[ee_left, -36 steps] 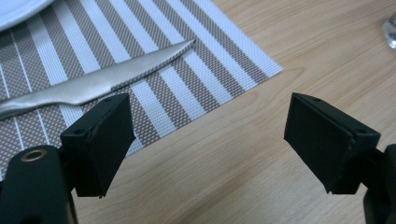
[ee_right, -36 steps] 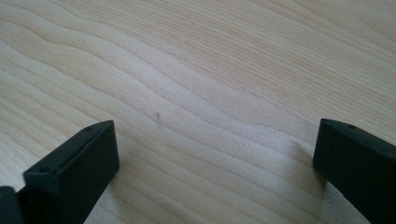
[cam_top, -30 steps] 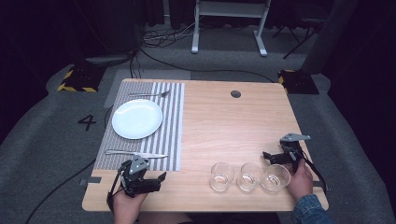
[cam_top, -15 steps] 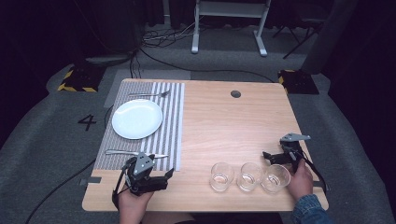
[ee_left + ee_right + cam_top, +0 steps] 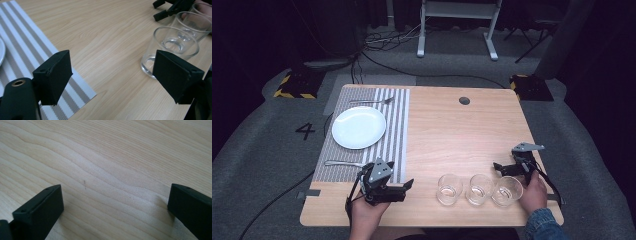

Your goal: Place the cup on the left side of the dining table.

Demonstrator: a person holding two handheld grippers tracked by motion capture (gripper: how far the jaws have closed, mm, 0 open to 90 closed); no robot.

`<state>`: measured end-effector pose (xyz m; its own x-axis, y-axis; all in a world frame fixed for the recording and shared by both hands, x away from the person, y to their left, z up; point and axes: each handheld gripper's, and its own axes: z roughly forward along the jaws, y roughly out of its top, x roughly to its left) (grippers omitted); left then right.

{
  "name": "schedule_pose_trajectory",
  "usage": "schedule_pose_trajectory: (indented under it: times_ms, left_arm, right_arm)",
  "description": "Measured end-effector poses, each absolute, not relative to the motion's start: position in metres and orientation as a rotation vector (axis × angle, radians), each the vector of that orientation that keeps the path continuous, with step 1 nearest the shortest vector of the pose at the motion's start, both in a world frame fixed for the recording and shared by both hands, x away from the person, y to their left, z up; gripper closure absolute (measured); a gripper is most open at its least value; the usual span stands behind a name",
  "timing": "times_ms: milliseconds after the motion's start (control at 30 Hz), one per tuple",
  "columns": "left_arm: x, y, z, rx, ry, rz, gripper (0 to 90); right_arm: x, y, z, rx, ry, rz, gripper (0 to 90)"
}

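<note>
The high view shows the left hand-held gripper [image 5: 408, 185] over the near left part of the bench [image 5: 452, 135], just off the near corner of the striped placemat [image 5: 396, 130], its jaws pointing toward a row of three clear glasses along the near edge. The nearest glass [image 5: 449, 189] stands a little apart from its jaw tips, the middle glass [image 5: 478, 189] just beside that one, and the far-right glass [image 5: 506, 191] just beside the middle one. In the left gripper view this hand-held gripper [image 5: 112, 75] has its jaws spread apart with bare wood and the placemat corner between them and nothing held; they have just been opening a little further. The nearest glass [image 5: 172, 47] stands upright beyond the right-hand jaw, untouched. The right hand-held gripper [image 5: 498, 167] sits at the right of the bench just behind the far-right glass, held by the person's right hand [image 5: 532, 192], which lies beside that glass. In the right gripper view its jaws [image 5: 112, 202] stand wide apart over bare wood grain, gripping nothing. On the placemat rest a white plate [image 5: 358, 127], a fork [image 5: 371, 101] at its far side and another piece of cutlery [image 5: 343, 163] at its near side.
</note>
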<state>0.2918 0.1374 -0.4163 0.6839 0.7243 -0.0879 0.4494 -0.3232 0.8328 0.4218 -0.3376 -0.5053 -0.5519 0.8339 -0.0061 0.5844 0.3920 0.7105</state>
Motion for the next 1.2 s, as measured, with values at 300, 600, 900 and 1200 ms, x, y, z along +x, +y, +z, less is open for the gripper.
schedule_pose_trajectory:
  times_ms: [300, 600, 900, 1200]
  left_arm:
    - [0.301, 0.116, -0.414, 1.985, 0.853, 0.353, 16.2]
    - [0.311, 0.083, -0.412, 1.978, 0.791, 0.292, 16.2]
    - [0.311, 0.049, -0.415, 1.962, 0.732, 0.258, 15.4]
    - [0.309, 0.026, -0.428, 1.959, 0.699, 0.197, 9.8]
  right_arm:
    - [0.422, -0.338, -0.505, 1.228, 2.294, 0.952, 0.4]
    - [0.422, -0.338, -0.505, 1.228, 2.293, 0.952, 0.4]
    - [0.422, -0.338, -0.505, 1.228, 2.293, 0.952, 0.4]
    - [0.422, -0.338, -0.505, 1.228, 2.294, 0.953, 0.4]
